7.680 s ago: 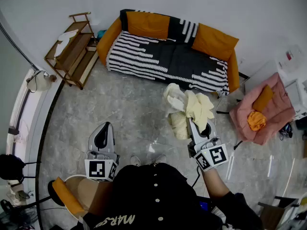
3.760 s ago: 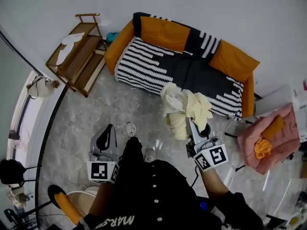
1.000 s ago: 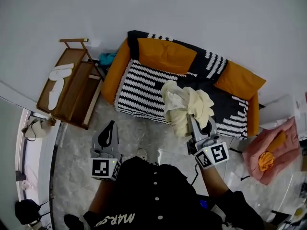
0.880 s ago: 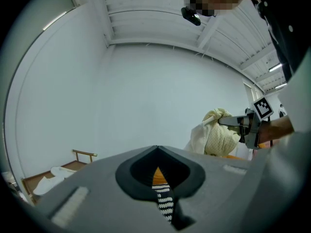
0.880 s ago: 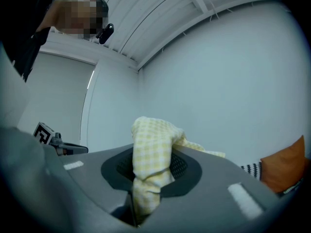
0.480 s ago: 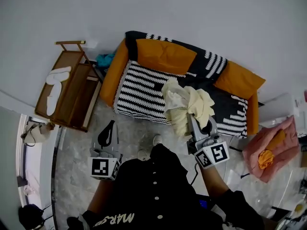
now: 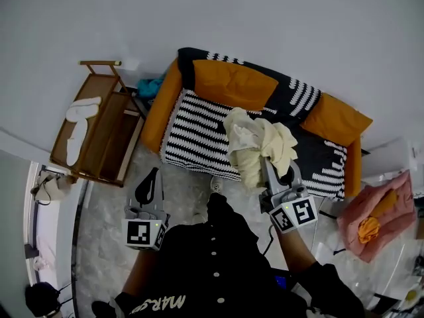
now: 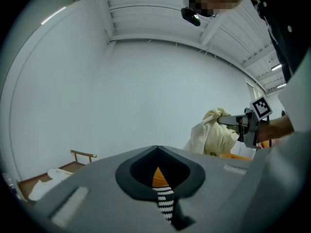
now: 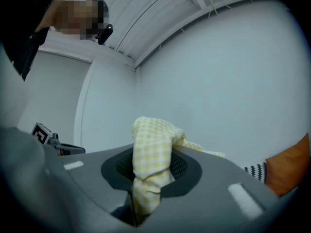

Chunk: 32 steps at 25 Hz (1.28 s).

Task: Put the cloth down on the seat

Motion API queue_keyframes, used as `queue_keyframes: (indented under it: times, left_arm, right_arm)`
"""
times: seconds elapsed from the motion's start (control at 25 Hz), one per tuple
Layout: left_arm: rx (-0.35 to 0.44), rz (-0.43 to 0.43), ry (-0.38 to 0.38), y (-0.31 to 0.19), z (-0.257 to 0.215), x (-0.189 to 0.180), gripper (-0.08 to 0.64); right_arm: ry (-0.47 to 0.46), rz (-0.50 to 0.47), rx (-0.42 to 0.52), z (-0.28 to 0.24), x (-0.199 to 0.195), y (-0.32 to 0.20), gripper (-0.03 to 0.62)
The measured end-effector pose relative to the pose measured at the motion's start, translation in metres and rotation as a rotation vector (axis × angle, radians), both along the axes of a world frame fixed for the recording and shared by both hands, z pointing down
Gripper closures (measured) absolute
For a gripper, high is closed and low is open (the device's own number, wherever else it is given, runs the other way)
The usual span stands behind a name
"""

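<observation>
A pale yellow checked cloth hangs bunched from my right gripper, which is shut on it. I hold it up over the front edge of the sofa seat, which has a black-and-white striped cover. In the right gripper view the cloth fills the gap between the jaws. My left gripper is lower left, over the floor in front of the sofa, shut with nothing in it. From the left gripper view I see the cloth off to the right.
Orange cushions line the sofa's back and arms. A wooden rack with white slippers stands left of the sofa. A pink chair with an orange cushion is at the right. Marble floor lies below.
Both grippers and the view have shifted a little closer to the sofa. The cloth stays gripped in the right gripper; the left stays shut.
</observation>
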State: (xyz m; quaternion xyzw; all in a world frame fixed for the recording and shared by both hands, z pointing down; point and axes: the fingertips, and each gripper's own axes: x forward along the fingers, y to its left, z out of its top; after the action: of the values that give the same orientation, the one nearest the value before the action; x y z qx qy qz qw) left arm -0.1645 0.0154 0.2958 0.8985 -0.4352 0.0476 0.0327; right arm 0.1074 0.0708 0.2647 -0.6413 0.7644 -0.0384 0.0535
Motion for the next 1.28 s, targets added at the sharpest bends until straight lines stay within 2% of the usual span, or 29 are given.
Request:
queue_keyframes:
  times: [0.6,0.92,1.28]
  left_arm:
    - [0.005,-0.032,-0.010,-0.100,-0.005,0.045,0.560]
    - [0.000,-0.030,-0.004,-0.144,-0.007,0.083,0.560]
    - [-0.005,-0.058,-0.009,-0.187,-0.003,0.113,0.560]
  right_arm:
    - [-0.003,-0.034,0.009,-0.001,0.044,-0.110,0.480]
    - [0.002,-0.047,-0.017,0.004,0.076,-0.155,0.480]
    - [0.003,-0.067,-0.004,0.003,0.109,-0.201,0.480]
